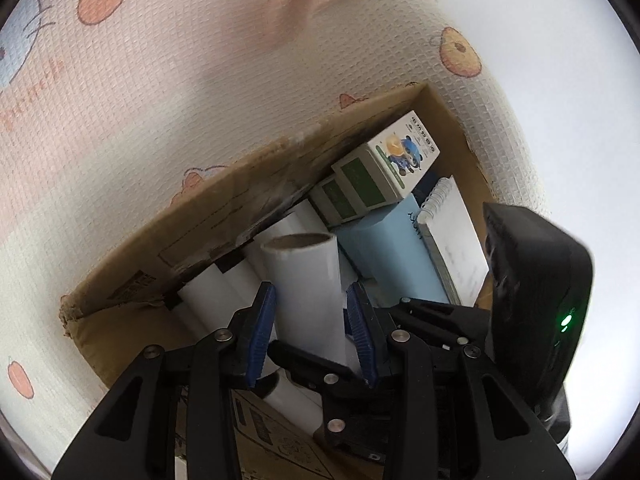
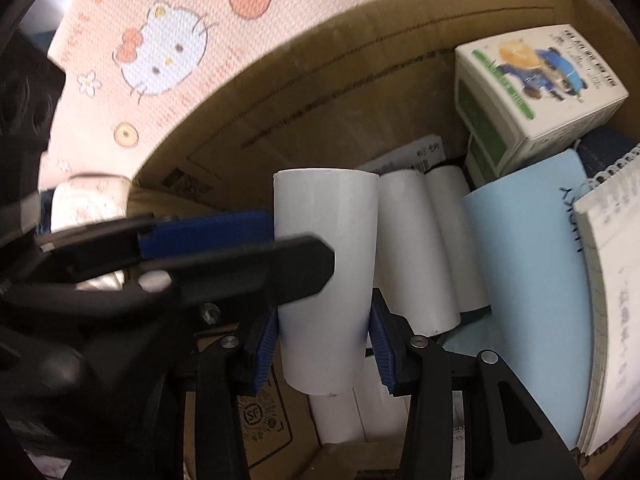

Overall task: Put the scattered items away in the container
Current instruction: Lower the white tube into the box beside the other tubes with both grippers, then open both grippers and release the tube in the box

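The open brown cardboard box (image 2: 360,92) sits on the pink cartoon-printed textured mat (image 2: 120,12). Inside it, the white paper roll with a cardboard core (image 2: 326,280) lies on top of other white rolls (image 2: 416,248); right of them leans the pale blue flat booklet (image 2: 528,300), then the spiral-bound white notepad (image 2: 612,320) by the right wall. The white-and-green printed carton (image 2: 532,88) rests in the far right corner, apparently stacked on a second similar carton (image 1: 336,200).
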Demonstrator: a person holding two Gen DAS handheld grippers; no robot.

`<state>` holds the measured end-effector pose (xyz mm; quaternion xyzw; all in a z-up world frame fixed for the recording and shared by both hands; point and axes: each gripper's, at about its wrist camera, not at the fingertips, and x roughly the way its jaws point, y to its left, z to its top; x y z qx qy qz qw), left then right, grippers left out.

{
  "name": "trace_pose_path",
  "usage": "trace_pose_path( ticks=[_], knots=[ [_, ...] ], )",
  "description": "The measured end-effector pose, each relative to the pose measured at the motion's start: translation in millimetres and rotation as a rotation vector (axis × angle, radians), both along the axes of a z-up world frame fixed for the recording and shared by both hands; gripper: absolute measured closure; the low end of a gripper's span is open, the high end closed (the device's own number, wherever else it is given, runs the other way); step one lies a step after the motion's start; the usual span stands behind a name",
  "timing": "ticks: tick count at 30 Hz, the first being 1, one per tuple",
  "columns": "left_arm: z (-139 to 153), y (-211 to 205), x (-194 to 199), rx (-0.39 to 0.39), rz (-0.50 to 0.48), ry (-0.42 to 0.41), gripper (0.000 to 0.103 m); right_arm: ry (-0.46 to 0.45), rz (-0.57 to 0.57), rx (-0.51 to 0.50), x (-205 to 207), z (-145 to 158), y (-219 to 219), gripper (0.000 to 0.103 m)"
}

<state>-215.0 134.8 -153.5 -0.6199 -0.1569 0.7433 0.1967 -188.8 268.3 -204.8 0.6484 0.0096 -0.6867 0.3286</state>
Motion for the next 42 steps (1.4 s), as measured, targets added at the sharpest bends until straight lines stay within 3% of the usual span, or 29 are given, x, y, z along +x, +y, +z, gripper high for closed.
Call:
trace_pose_path(
  ticks=[6,11,15,24,30,31,32,34,38,42],
  knots=[
    [-3.6,-0.1,-3.6,-0.012,-0.002,-0.044,0.067,-0.061,-0.043,0.026,-16.1,-14.2,5.3,0.063],
    [-5.2,-7.9,-5.4,0.007,0.015,-0.059,0.077,-0.035,0.006,0.065,-19.0,-14.3,-0.6,0.063],
    [-5.6,-9.4,-4.9,0.010,0.009,-0.058,0.077,-0.029,0.018,0.075,-18.1,-16.6,2.6,0.063],
    [-4.9,-5.1,1.5,-0.044,0.000,-0.054,0.077,0.076,0.031,0.105,-15.4,8.9,17.5,0.061],
    [-0.6,-4.2,3.6,-0.063,0.010,-0.063,0.078,0.073,0.013,0.129,-7.4,20.1,41.5,0.061],
    [-0.9,-2.4,4.6,-0.064,-0.002,-0.065,0.078,0.077,0.007,0.123,-5.7,21.7,45.8,0.063],
    [-1.4,-0.2,4.3,-0.061,-0.014,-0.068,0.082,0.071,-0.003,0.109,-4.2,22.6,51.3,0.073],
    [-4.9,4.8,3.5,-0.061,-0.037,-0.079,0.091,0.030,-0.025,0.076,-3.3,20.7,60.4,0.084],
    [-14.6,7.0,1.8,-0.066,-0.043,-0.099,0.093,-0.023,-0.063,0.037,-1.5,11.6,72.4,0.084],
    [-21.5,13.6,-0.8,-0.082,-0.060,-0.125,0.093,-0.067,-0.086,0.063,-13.6,-4.6,33.7,0.084]
  ],
)
